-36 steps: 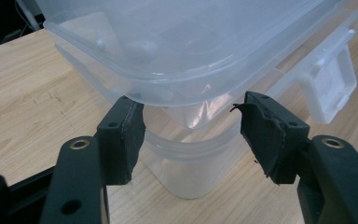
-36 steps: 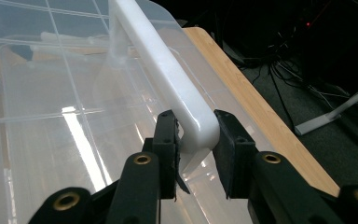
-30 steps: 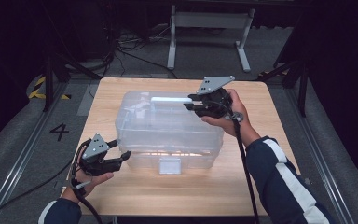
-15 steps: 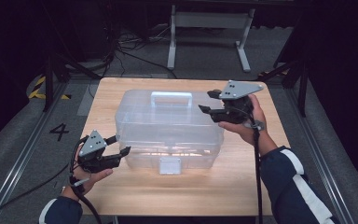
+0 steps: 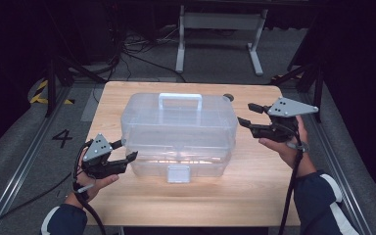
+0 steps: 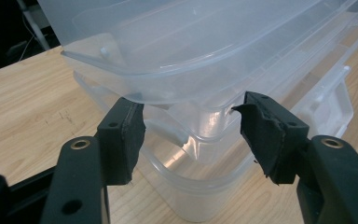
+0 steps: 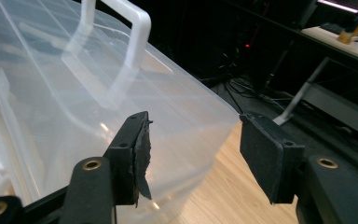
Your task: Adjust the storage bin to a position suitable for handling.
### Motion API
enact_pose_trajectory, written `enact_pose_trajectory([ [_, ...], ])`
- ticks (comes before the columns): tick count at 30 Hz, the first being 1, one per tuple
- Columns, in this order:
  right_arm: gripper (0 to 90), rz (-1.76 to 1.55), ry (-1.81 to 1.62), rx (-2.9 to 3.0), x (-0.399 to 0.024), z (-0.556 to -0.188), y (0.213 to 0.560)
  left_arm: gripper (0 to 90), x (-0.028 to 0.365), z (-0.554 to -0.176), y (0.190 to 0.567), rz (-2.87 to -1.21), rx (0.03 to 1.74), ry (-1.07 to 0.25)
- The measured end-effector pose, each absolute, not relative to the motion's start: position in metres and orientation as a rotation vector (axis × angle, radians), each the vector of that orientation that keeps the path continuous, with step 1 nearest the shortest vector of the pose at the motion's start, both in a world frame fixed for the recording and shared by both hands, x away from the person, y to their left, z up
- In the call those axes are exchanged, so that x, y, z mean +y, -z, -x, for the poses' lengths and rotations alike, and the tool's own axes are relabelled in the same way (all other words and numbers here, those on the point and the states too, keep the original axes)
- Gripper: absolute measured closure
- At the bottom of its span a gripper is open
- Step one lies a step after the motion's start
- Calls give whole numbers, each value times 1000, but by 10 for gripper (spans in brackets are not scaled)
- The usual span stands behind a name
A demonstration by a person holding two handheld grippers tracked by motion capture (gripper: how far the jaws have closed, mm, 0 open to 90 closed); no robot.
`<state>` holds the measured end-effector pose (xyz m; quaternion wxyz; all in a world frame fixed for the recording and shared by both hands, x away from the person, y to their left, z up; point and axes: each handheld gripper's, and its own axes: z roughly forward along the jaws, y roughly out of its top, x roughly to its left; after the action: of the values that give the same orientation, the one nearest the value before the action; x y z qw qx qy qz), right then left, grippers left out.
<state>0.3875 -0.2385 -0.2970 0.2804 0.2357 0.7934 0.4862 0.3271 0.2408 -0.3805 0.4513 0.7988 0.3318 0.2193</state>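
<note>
A clear plastic box with a white handle on its lid stands on the middle of the wooden table. My left gripper sits at the box's front left corner. In the left gripper view that corner lies between the pads, which touch the lid rim; my left gripper is shut on it. My right gripper hovers just off the box's right end, and its jaws have just been opening. In the right gripper view the box lies behind my right gripper, with nothing between the pads.
A front latch closes the box. Bare wood lies in front of and to the right of it. Beyond the far edge stand a metal frame and cables on a dark floor. A small dark knob sits near the box's back right corner.
My right gripper has moved from above the lid out to the right, beyond the box's right end, and its jaws have spread. The left gripper has stayed at the front left corner.
</note>
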Motion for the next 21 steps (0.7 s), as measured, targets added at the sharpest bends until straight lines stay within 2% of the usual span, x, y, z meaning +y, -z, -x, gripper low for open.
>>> enact_pose_trajectory([
  [8, 430, -639, -1293, 2135, -252, -378, 319, 383, 237, -331, 377, -1983, 805, -529],
  [21, 415, -653, -1308, 2205, -243, -377, 359, 369, 233, -335, 366, -1933, 777, -528],
])
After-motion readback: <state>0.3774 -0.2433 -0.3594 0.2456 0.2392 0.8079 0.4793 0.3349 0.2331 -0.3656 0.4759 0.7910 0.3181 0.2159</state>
